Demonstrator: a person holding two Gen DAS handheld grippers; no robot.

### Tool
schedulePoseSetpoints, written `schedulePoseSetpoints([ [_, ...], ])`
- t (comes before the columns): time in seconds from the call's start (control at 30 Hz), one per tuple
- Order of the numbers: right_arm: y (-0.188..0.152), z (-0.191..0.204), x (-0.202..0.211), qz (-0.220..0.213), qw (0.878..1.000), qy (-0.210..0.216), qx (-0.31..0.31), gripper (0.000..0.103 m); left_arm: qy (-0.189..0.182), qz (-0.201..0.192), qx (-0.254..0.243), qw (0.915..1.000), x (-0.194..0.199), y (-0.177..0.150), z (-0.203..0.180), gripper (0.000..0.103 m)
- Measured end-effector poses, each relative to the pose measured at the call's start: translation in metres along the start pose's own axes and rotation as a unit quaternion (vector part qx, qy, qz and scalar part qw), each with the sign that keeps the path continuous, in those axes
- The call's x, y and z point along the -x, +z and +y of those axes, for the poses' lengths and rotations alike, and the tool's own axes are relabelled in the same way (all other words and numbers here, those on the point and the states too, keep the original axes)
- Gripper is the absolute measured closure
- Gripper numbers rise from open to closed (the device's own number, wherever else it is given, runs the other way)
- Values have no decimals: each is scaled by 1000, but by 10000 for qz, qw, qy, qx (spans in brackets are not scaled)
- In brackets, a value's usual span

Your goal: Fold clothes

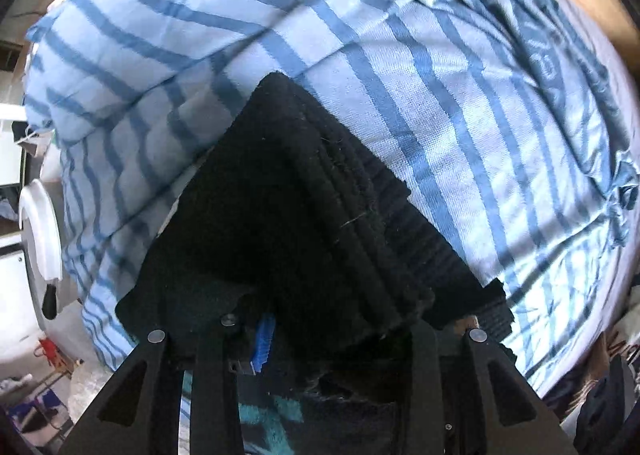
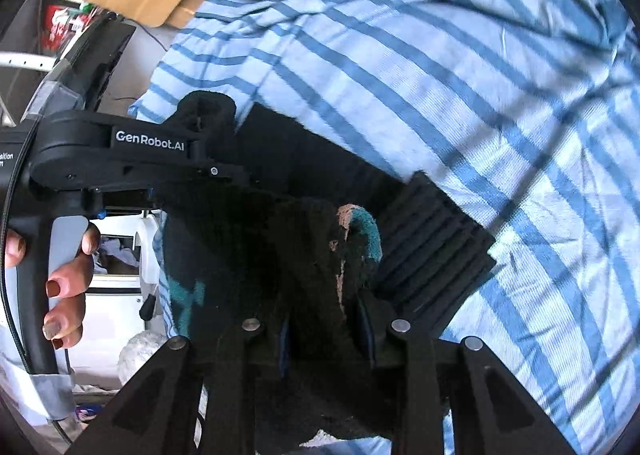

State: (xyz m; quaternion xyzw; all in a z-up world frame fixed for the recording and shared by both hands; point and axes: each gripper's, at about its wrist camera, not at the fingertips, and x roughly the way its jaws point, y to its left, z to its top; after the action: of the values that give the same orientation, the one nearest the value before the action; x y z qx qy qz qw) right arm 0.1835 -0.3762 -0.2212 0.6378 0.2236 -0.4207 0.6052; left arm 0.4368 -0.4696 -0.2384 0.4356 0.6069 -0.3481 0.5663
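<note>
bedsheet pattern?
Light blue bedsheet with darker blue stripes; clearest in the left wrist view.

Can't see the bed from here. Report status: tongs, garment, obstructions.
Left tongs and right tongs both shut on black knit garment. Garment lifted over striped bedsheet. No obstruction seen.

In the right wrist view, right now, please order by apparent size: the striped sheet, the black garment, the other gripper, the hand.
1. striped sheet
2. black garment, though nearness to the camera enlarges it
3. left gripper
4. hand
</note>
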Motion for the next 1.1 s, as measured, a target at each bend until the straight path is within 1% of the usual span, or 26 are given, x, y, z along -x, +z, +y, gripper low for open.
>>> schedulePoseSetpoints([
  [0.03,1,-3,-3,2,10000,30,-28,71,-30,39,-25,10000,-2,2,-1,58],
  [0.07,1,-6,-3,0,9999,47,-102,69,-105,89,-69,9999,-3,4,-3,47],
  [0.1,1,-10,-4,-3,9998,63,-185,67,-251,132,-86,9996,-2,5,-4,39],
  [0.13,1,-13,-4,-6,9996,78,-269,62,-412,171,-96,9990,0,6,-4,28],
  [0.17,0,-14,1,-51,9995,30,-322,55,-554,202,-45,9982,4,7,-2,25],
  [0.2,-1,-15,6,-104,9993,-33,-369,52,-691,231,23,9973,9,7,1,25],
  [0.27,-3,-16,17,-211,9986,-157,-461,42,-1211,216,172,9923,24,3,12,25],
  [0.3,-4,-16,22,-264,9981,-219,-508,39,-1484,204,248,9884,31,1,18,25],
  [0.33,-6,-16,33,-393,9970,-349,-562,33,-1748,149,234,9842,40,-5,25,25],
  [0.4,-10,-14,54,-722,9933,-507,-743,32,-2267,16,162,9738,56,-18,39,25],
  [0.47,-20,-11,76,-1139,9874,-363,-1034,32,-2695,-284,89,9625,73,-35,55,25],
  [0.5,-29,-5,84,-1356,9845,-271,-1082,32,-2922,-588,72,9545,82,-46,66,25],
  [0.57,-49,10,99,-1791,9772,-85,-1132,34,-3138,-1411,95,9389,95,-71,91,25],
  [0.6,-59,19,102,-1986,9743,-90,-1061,46,-3036,-1934,112,9329,96,-87,104,26],
  [0.63,-70,31,100,-2148,9717,-136,-976,63,-2877,-2477,130,9251,96,-105,116,34],
  [0.67,-77,40,93,-2235,9702,-160,-924,69,-2616,-2879,67,9212,93,-115,122,60],
  [0.7,-86,45,86,-2284,9688,-226,-935,73,-2326,-3241,-17,9170,89,-125,126,69],
  [0.73,-94,50,79,-2328,9673,-303,-957,80,-2169,-3373,-151,9159,79,-129,130,81],
  [0.77,-99,48,72,-2326,9661,-402,-1044,82,-2144,-3335,-292,9176,69,-132,129,91],
  [0.8,-104,45,65,-2315,9648,-505,-1144,84,-2144,-3268,-430,9195,60,-136,126,91],
  [0.83,-108,42,58,-2304,9632,-608,-1244,84,-2010,-3323,-649,9192,59,-135,118,92],
  [0.9,-106,37,42,-2183,9628,-779,-1386,84,-1671,-3486,-1125,9154,62,-133,101,91],
  [0.93,-100,34,31,-2164,9626,-865,-1381,84,-1498,-3590,-1448,9098,63,-131,89,91],
  [1.03,-87,27,16,-2234,9587,-1077,-1391,87,-1345,-3657,-2059,8977,59,-112,59,91],
  [1.1,-82,17,17,-2331,9551,-974,-1545,88,-1365,-3576,-2037,9011,49,-87,55,91],
])
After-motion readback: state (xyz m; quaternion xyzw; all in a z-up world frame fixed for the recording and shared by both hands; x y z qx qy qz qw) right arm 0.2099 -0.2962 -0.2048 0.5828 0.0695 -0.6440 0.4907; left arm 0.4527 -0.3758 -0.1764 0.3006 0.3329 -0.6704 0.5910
